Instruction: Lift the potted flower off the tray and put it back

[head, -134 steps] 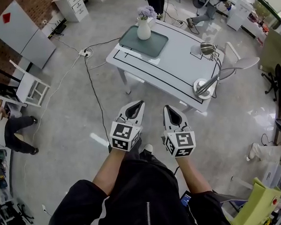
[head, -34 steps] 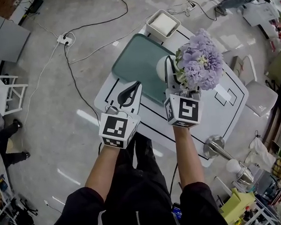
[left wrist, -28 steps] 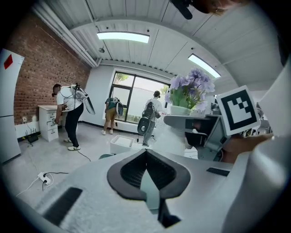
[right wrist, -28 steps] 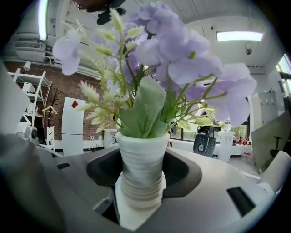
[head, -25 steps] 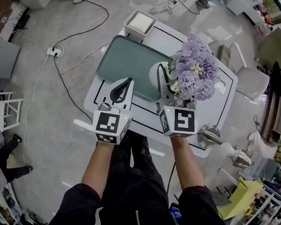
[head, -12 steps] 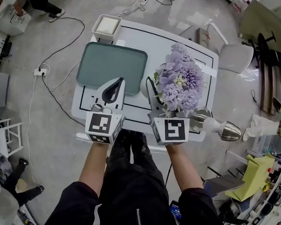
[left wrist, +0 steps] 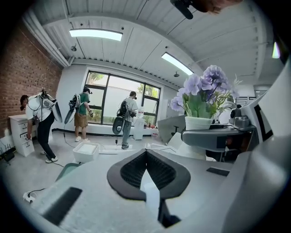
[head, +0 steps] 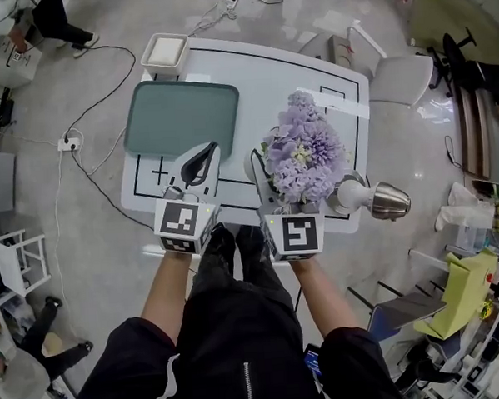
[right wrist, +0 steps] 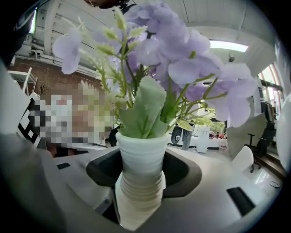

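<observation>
- The tray (head: pixel 181 119) lies bare on the worktop (head: pixel 293 75), ahead of the left fingers and a little to their left. That is my target, well left of the right fingers.
- The left gripper (head: pixel 202 155) hovers just short of the tray's near edge, its fingers (left wrist: pixel 170 169) pressed together on nothing. I judge it best left there, off to the side of the route the pot must take.
- The right gripper (right wrist: pixel 142 175) has its fingers clenched round the ribbed neck of the potted flower's (head: pixel 304 157) white pot. The pot stands upright between them, and the blooms rise above and beyond the fingertips. It looks lifted clear, off the tray and to its right.
- To set it back well, I should carry it leftward with the pot upright, since the top-heavy blooms may swing it. I should bring it over the middle of the tray and lower it until the base sits flat. Only then should I release.
- The blooms hide the pot's base from the head view, so I must judge touchdown from the right gripper view.
- A desk lamp (head: pixel 375 200) sits just right of the right fingers, so I should move away from it, not back toward it.
</observation>
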Demonstrator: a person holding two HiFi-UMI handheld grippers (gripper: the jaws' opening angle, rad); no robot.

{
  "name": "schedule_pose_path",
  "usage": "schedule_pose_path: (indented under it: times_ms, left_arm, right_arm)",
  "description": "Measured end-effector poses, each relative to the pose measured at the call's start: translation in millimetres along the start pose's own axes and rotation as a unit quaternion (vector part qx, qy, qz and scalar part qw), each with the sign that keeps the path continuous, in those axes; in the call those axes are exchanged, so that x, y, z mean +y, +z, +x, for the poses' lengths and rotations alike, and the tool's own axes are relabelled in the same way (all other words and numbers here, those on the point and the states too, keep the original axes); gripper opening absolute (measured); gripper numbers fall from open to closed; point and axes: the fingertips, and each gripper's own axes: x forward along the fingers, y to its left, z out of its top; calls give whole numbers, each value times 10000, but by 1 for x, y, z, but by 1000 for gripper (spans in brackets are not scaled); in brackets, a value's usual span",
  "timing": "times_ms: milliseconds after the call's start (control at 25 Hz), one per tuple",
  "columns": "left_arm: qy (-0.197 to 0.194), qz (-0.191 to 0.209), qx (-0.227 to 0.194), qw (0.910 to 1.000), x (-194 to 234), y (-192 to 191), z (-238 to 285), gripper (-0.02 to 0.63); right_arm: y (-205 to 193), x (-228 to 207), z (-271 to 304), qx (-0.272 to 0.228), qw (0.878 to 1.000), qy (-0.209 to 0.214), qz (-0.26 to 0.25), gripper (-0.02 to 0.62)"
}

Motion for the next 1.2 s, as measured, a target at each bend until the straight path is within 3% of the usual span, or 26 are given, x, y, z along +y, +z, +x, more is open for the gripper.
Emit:
schedule_pose_path:
  times_ms: [680, 880, 1200]
  left_arm:
    - [282, 98, 44, 9995, 0, 0, -10, 5]
    - [38, -93, 26, 9999, -3, -7, -9, 5]
    - [270, -21, 9, 9996, 13, -3, -15, 5]
  right_arm:
    - [1, 13, 0, 17, 9992, 268, 302, 242]
    - [-2, 13, 5, 38, 9987, 293, 417, 244]
    - [1, 22, 18, 33, 9981, 404, 461, 244]
